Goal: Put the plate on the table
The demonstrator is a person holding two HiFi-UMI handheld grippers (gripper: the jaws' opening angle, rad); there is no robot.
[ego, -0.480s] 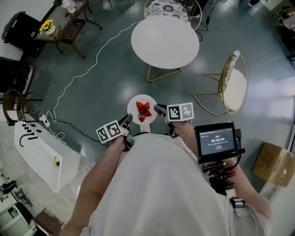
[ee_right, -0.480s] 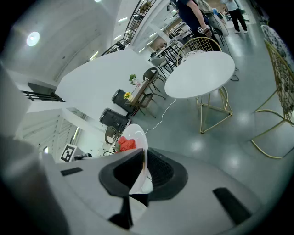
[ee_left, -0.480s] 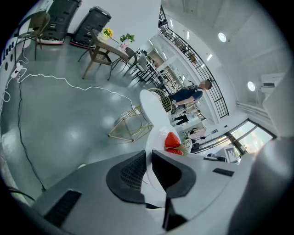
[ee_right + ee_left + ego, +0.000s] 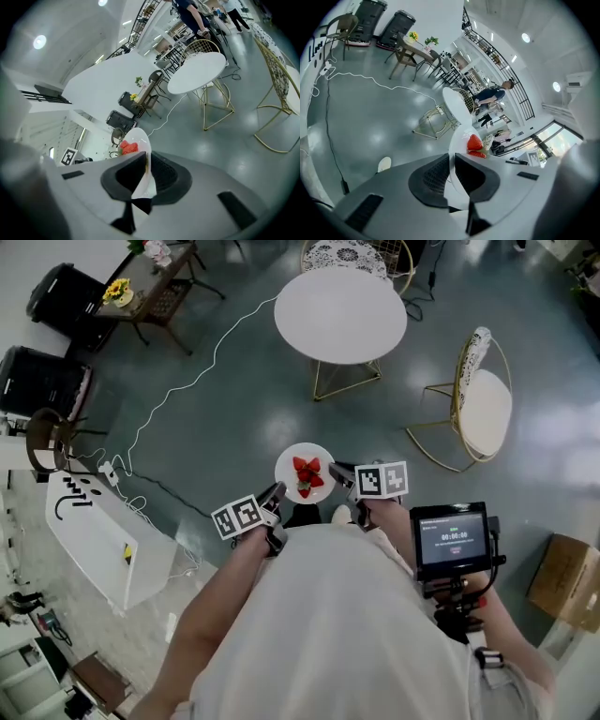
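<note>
While the plate is held in the air above the grey floor, the left gripper is clamped on its left edge and the right gripper on its right edge. Each gripper view shows the rim pinched between that gripper's two jaws. Strawberries lie on the plate. The round white table stands well apart, ahead of the person. A gold-framed chair stands to its right.
</note>
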